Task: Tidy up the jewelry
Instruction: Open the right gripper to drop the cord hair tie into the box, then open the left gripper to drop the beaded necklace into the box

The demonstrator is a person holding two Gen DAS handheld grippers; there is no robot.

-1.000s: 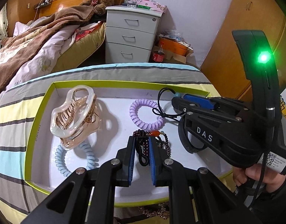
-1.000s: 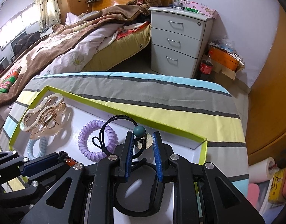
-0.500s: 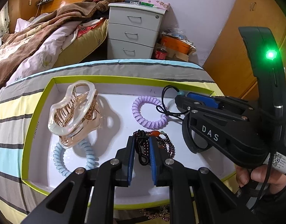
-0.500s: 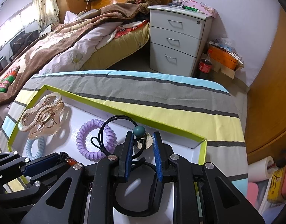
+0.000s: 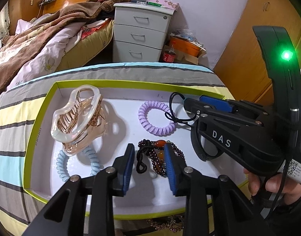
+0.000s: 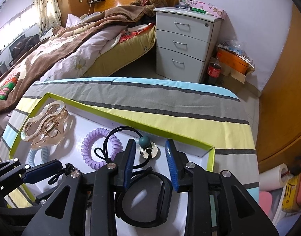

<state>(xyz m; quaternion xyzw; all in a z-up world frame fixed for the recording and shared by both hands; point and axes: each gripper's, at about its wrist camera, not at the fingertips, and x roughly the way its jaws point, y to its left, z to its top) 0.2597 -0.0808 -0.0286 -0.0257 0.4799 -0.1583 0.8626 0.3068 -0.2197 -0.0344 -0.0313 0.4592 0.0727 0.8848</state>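
Striped cloth (image 6: 170,102) covers the table, and on it sits the white tray (image 5: 42,122) with its lime rim, holding everything else. Largest inside is the amber hair claw (image 5: 77,118) at ten o'clock of the tray, resting on a pale blue coil tie (image 5: 62,165); a black bangle (image 6: 144,200) lies at four o'clock, a lilac coil tie (image 5: 156,118) near one o'clock, and a dark bead bracelet (image 5: 160,157) near six. Smallest is the black cord necklace with its teal bead (image 6: 144,141) and silver disc, at two o'clock. The left gripper (image 5: 149,163) is spread wide astride the bracelet, gripping nothing; the right gripper (image 6: 150,161) is likewise spread around the pendant. Both pieces appear set down, so a good finish means lifting each tool straight up, keeping the pads clear of cord loops and bead strands so nothing drags along.
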